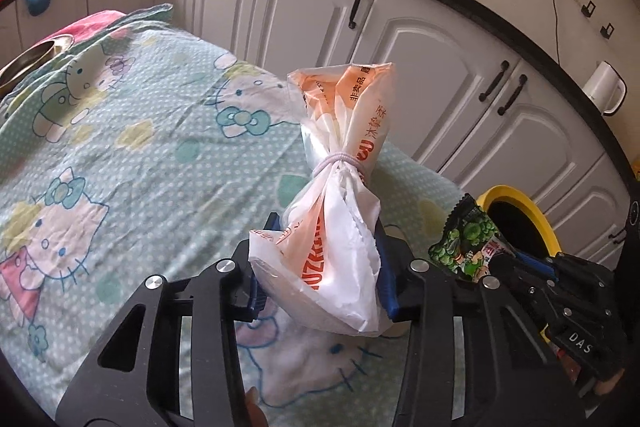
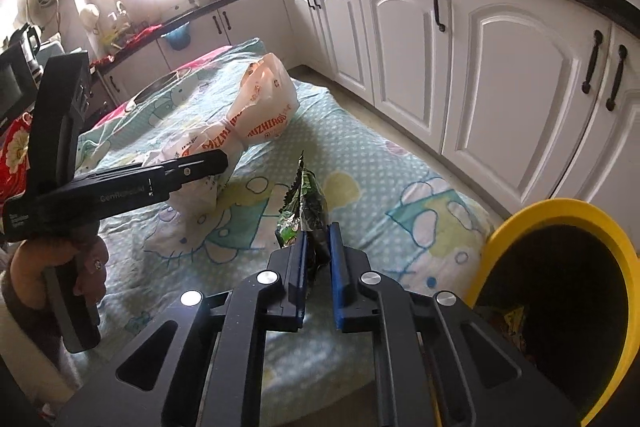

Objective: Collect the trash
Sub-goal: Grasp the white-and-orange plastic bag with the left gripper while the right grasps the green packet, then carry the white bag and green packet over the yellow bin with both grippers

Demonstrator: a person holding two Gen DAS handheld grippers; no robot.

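Pinching a crinkled green snack wrapper (image 2: 306, 201), the right hand-held gripper (image 2: 318, 255) could drop it short of the yellow-rimmed bin (image 2: 504, 227) at lower right; the left hand-held gripper (image 1: 320, 267) clamps a tied white-and-orange plastic bag (image 1: 340, 195).

The left wrist view looks forward and down along its own hand-held gripper (image 1: 324, 259), close over the cartoon-print cloth (image 1: 120, 155), facing the white cabinets (image 1: 400, 47). The right wrist view looks down along its hand-held gripper (image 2: 318, 255) from just beside it, facing the same way. Both take in the cloth, the cabinets, the orange-and-white bag (image 1: 340, 195) and the yellow-rimmed bin (image 2: 560, 227).
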